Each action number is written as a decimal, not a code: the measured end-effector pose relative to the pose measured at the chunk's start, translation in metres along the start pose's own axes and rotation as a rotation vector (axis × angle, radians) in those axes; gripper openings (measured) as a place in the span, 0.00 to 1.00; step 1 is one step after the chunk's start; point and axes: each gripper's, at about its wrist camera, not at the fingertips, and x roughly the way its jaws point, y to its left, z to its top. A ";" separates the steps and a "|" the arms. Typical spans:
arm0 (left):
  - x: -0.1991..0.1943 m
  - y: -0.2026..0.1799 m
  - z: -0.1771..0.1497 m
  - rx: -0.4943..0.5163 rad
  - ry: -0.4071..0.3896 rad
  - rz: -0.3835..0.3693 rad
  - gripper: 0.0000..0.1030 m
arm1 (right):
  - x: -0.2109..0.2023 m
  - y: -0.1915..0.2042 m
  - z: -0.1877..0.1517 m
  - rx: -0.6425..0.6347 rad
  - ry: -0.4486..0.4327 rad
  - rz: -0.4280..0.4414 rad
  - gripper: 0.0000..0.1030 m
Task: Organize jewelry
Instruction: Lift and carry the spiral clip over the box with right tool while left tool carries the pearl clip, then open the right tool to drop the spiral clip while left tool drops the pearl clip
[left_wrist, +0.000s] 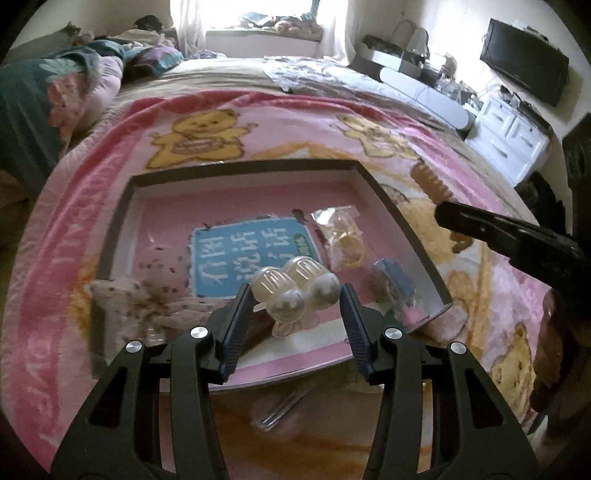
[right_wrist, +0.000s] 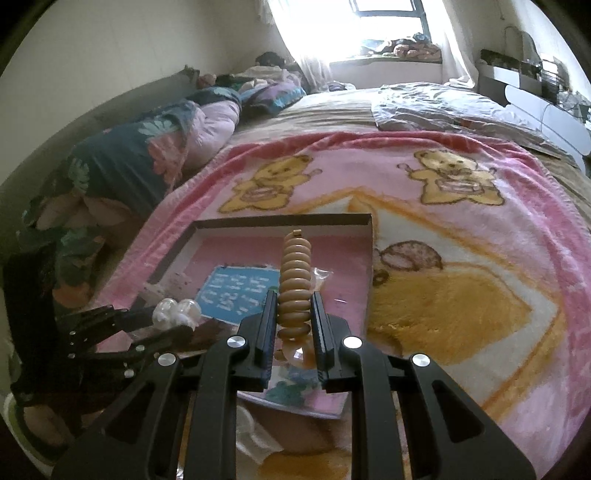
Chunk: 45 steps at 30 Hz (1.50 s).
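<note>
My left gripper (left_wrist: 295, 295) pinches a pearl-white hair claw clip with round beads (left_wrist: 295, 288) between its fingers, held over the near part of the shallow pink-lined cardboard box (left_wrist: 236, 164) lying on the pink teddy-bear blanket (right_wrist: 461, 266) on the bed. Only the left view shows what lies in the box — a blue printed card (left_wrist: 251, 254), a clear bag of gold rings (left_wrist: 345, 236) and a speckled fabric bow (left_wrist: 147, 299). The right view shows my right gripper (right_wrist: 293, 317) clamped on a tan ridged spiral hair clip (right_wrist: 295, 280) — its fingers pressed against it, above the box's near edge.
</note>
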 end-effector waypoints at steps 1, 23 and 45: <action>0.003 -0.002 0.000 0.001 0.006 0.000 0.39 | 0.003 -0.002 0.000 0.000 0.005 -0.002 0.17; 0.003 -0.009 -0.008 0.001 0.016 0.025 0.56 | 0.034 -0.017 -0.008 0.039 0.091 -0.034 0.24; -0.068 -0.001 -0.018 -0.040 -0.095 0.048 0.88 | -0.049 0.032 -0.006 -0.072 -0.103 -0.024 0.89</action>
